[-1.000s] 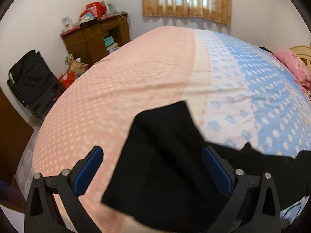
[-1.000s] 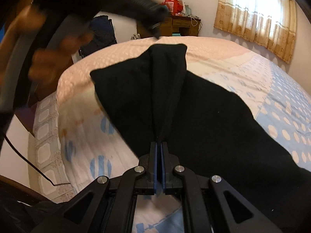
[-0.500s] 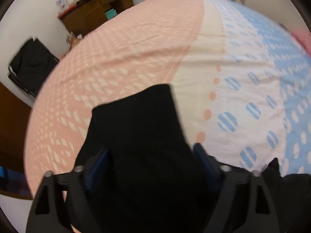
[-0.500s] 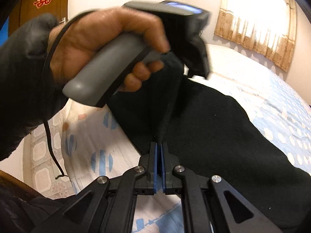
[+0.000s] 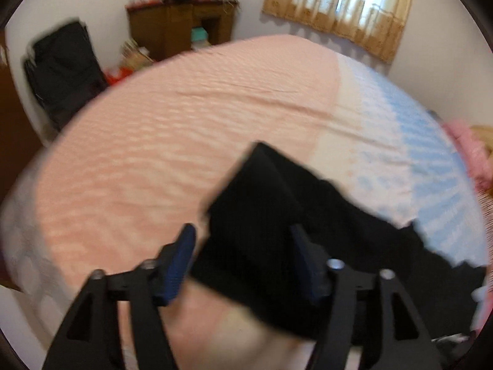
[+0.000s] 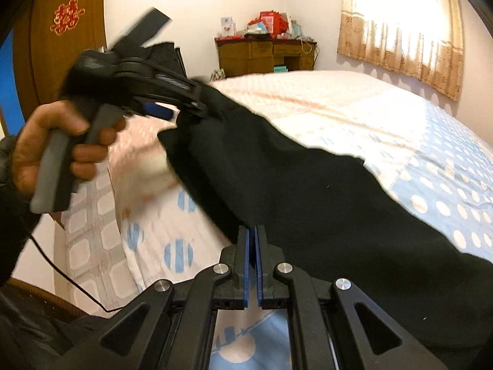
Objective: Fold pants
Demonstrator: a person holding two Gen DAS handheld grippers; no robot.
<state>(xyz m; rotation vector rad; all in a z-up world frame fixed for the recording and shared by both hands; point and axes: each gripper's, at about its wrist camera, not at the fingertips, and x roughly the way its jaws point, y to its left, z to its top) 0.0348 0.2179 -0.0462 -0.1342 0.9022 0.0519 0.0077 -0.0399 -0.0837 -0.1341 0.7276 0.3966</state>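
- Right gripper (image 6: 252, 246): fingers (image 6: 244, 265) pinched together on the near edge of the black pants (image 6: 308, 191). Only a thin slit shows between the blue pads, and the cloth runs straight out from the tips.
- Left gripper (image 5: 243, 259): fingers (image 5: 181, 259) set fairly wide, with the pants (image 5: 262, 215) leg end in the gap between them. The view is motion-blurred. The left pad stands clear of the cloth edge; the right pad is dark against the cloth, so I can't tell whether it touches. No grip is visible.
- In the right wrist view, the person's left hand (image 6: 58, 151) wraps the grey handle. The left gripper (image 6: 197, 104) tips sit at the far end of the pants, up and to the left of the right fingers.
- The pants lie on the bed (image 6: 354, 114), spread from the right fingers away and leftward to the left gripper, with the bulk trailing off to the right of the right fingers.
- In the left wrist view, the leg end looks like a flat squared flap with its corner pointing away from the fingers. The rest of the pants runs off to the right of them.
- The bed sheet under the left fingers is pink; white and blue dotted sections lie to their right.
- Well beyond both sets of fingers: wooden desk (image 5: 181, 27) against the wall, curtained window (image 5: 342, 9) to its right.
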